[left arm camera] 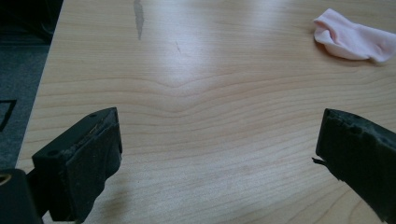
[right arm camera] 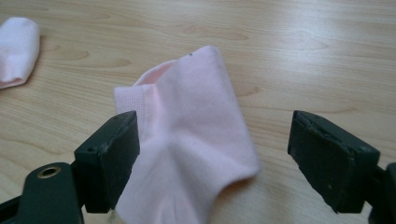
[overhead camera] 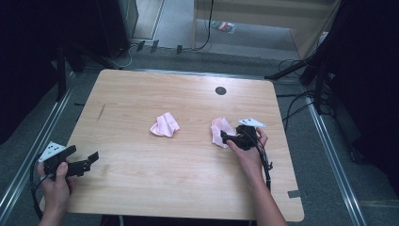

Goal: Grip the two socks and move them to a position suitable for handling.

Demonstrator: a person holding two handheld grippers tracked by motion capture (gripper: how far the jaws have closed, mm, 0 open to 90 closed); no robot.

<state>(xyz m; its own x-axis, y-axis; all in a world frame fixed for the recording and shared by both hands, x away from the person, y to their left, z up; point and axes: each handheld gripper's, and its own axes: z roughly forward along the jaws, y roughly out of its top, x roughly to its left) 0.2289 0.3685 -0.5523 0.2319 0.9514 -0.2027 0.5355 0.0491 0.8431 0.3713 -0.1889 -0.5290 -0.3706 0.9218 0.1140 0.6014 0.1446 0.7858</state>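
Observation:
Two pink socks lie on the wooden table [overhead camera: 188, 183]. One crumpled sock [overhead camera: 164, 125] rests near the table's middle, also seen as the sock [left arm camera: 350, 39] and as the sock [right arm camera: 16, 49]. The other sock [overhead camera: 220, 130] lies to its right. In the right gripper view this second sock [right arm camera: 187, 121] humps up between my wide-apart jaws, and its left side touches the left jaw. My right gripper [overhead camera: 226, 138] [right arm camera: 212, 126] is open around it. My left gripper [overhead camera: 83, 154] [left arm camera: 219, 126] is open over bare wood near the table's left front edge, holding nothing.
A dark round hole [overhead camera: 220, 91] sits in the table's far side. A dark smear [overhead camera: 100, 112] [left arm camera: 138, 16] marks the wood at the left. Metal rails, cables and dark stands surround the table on the floor.

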